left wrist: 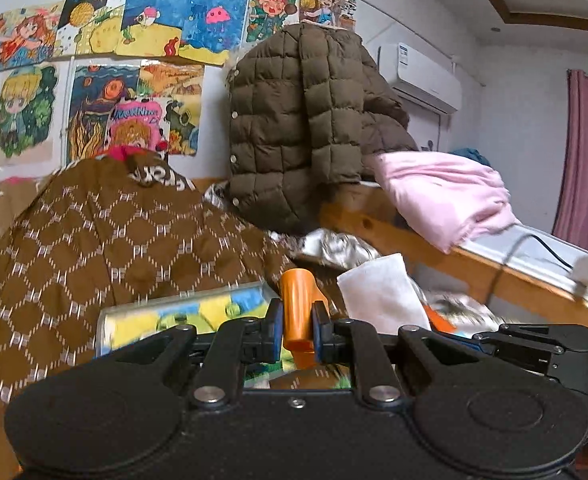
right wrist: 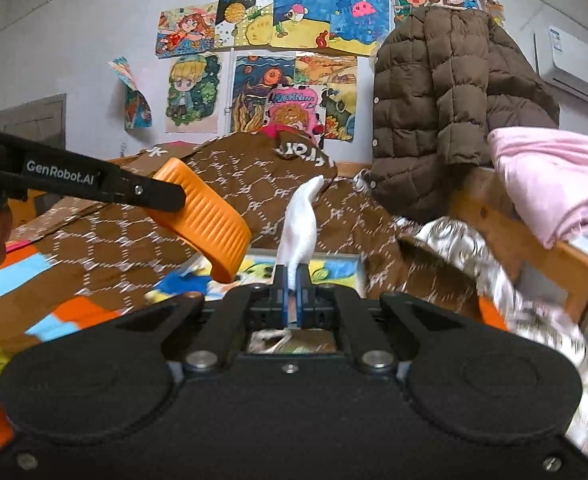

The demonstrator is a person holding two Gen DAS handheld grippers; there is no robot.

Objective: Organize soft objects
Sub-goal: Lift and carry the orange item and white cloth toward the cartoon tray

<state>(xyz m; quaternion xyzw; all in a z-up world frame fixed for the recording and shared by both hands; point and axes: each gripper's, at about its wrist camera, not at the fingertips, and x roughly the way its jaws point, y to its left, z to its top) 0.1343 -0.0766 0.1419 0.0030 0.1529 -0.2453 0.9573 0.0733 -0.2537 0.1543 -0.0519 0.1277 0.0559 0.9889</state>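
Bedding (left wrist: pixel 94 232) below drawing-covered wall (left wrist: pixel 222 92)

Blurred and cut-off parts
The silver cloth (right wrist: pixel 534 304) was smeared by blur; the pink blanket (right wrist: pixel 558 184) ran off the right edge.

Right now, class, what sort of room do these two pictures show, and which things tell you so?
Most likely a child's bedroom. Coloured cartoon drawings cover the wall, a brown patterned quilt lies heaped over a wooden bed frame, and a padded brown jacket hangs beside them.
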